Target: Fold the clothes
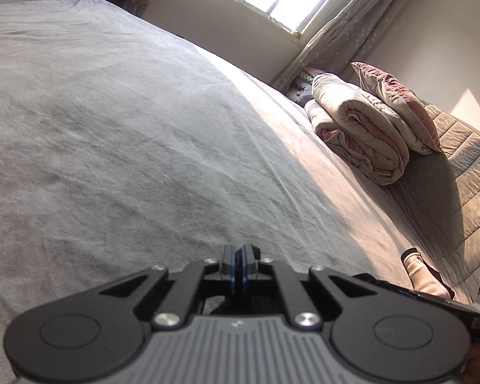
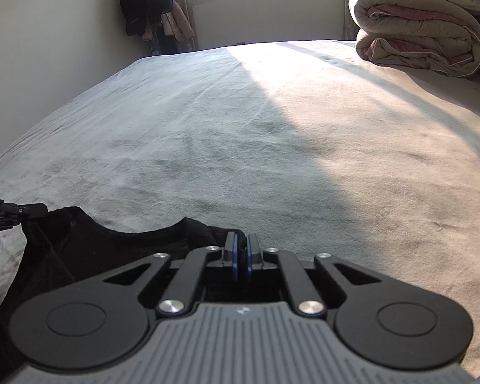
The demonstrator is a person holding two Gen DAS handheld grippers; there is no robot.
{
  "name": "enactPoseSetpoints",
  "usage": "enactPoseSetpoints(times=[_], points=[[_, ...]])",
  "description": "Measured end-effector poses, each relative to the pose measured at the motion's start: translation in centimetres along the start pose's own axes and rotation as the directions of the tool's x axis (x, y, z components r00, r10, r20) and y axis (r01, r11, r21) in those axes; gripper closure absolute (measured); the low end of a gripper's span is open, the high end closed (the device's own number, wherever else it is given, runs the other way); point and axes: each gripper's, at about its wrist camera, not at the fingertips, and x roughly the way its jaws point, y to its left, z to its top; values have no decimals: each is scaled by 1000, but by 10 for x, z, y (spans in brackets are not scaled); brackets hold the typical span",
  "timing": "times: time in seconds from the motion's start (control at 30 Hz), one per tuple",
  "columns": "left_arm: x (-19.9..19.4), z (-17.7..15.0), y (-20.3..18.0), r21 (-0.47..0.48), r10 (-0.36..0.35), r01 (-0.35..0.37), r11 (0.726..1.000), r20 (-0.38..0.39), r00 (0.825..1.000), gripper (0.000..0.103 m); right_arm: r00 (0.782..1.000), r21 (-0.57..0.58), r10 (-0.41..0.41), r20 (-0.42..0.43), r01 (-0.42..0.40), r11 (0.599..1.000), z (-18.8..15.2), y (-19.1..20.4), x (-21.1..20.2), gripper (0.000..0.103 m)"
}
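A black garment (image 2: 89, 249) lies at the near edge of the bed (image 2: 240, 134), toward its near left corner, its scooped neckline facing the far edge. The right claw (image 2: 241, 252) has its blue-lined fingers drawn almost together over the garment's right shoulder; black fabric sits at their tips, so it appears to pinch the cloth there. The left claw (image 2: 32, 211) reaches in from the left side of the right wrist view and meets the garment's other shoulder; in its own view the left claw (image 1: 239, 257) has its fingers nearly closed with a dark scrap between them. A rolled quilt (image 2: 419, 28) and a pillow (image 1: 400, 105) lie stacked at the far right corner of the bed. No containers show in either view.
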Motion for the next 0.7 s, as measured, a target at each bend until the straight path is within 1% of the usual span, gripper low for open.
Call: enactPoseSetpoints(times=[0.2, 0.37, 0.5, 0.6, 0.7], points=[[-42, -2, -20, 41, -66, 64, 997, 57, 996, 100, 998, -9, 42, 56, -42, 999, 6, 7, -44, 96], [-83, -13, -29, 69, -142, 138, 988, 60, 988, 100, 992, -36, 83, 96, -80, 996, 2, 16, -87, 97], [-109, -33, -33, 105, -202, 198, 975, 23, 979, 100, 988, -55, 107, 109, -101, 993, -12, 19, -117, 97], [-125, -53, -35, 160, -224, 223, 962, -10, 975, 100, 988, -63, 124, 90, -118, 991, -31, 20, -134, 96], [-133, -75, -33, 192, -234, 239, 952, -52, 971, 100, 989, -62, 133, 62, -130, 990, -53, 18, -142, 96]])
